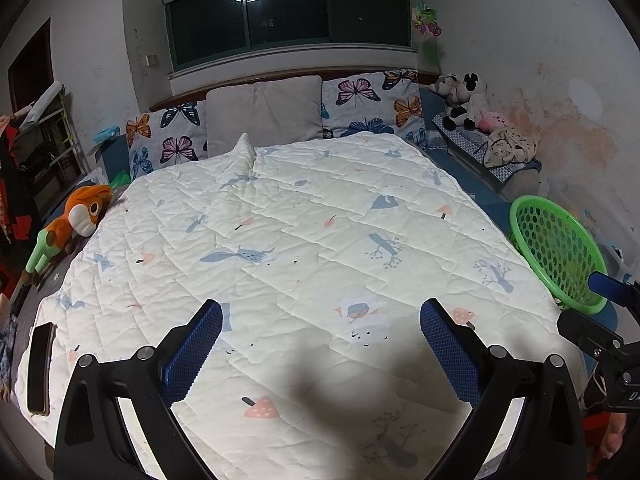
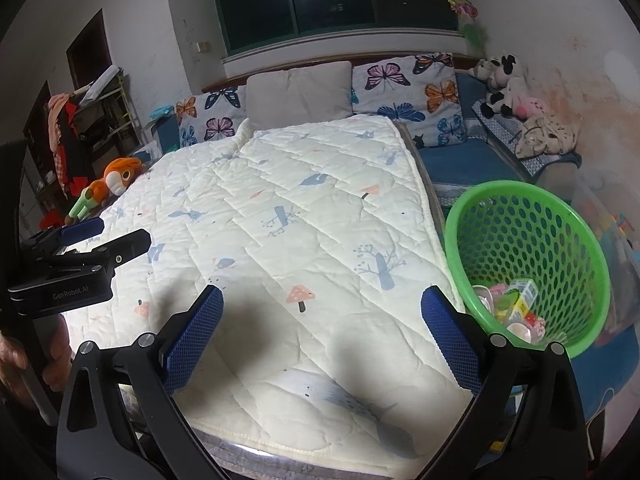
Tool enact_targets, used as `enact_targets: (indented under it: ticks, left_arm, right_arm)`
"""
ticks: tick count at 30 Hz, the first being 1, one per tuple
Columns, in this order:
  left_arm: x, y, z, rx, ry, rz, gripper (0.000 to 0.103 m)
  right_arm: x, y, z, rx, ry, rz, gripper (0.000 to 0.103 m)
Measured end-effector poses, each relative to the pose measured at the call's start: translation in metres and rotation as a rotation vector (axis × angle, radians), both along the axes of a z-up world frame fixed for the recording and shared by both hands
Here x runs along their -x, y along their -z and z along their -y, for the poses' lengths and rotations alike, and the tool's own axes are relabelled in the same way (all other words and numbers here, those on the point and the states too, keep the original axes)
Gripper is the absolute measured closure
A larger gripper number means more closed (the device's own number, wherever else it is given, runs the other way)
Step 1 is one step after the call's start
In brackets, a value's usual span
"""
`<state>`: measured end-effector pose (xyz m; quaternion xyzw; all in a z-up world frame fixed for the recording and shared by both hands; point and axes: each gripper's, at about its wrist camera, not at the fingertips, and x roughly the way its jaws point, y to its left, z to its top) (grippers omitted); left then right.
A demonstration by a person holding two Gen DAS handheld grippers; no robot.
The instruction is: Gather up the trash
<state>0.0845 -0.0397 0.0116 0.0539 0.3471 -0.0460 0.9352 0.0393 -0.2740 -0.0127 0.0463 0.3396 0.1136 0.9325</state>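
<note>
A green perforated basket (image 2: 528,264) stands tilted at the bed's right edge, with several wrappers and small cartons (image 2: 516,308) lying in its bottom. The same basket (image 1: 556,248) shows at the right of the left wrist view, its contents hidden there. My left gripper (image 1: 320,332) hovers open over the white quilt (image 1: 304,240), nothing between its blue pads. My right gripper (image 2: 322,320) is open too, above the quilt (image 2: 288,240) and just left of the basket. The left gripper (image 2: 80,236) also appears at the left edge of the right wrist view.
An orange plush toy (image 1: 76,224) lies at the quilt's left edge. A dark phone (image 1: 40,368) rests on the near left corner. Butterfly pillows (image 1: 372,104) and a grey cushion (image 1: 264,112) line the headboard. Stuffed animals (image 1: 468,100) sit on a blue bench at right. A hand (image 2: 24,364) holds the left gripper.
</note>
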Motion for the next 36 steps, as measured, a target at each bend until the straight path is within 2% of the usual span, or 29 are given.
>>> enact_targets:
  ticks: [36]
  left_arm:
    - [0.014, -0.011, -0.007, 0.033, -0.039, 0.095, 0.007]
  right_arm:
    - [0.004, -0.003, -0.002, -0.027, 0.003, 0.031, 0.005]
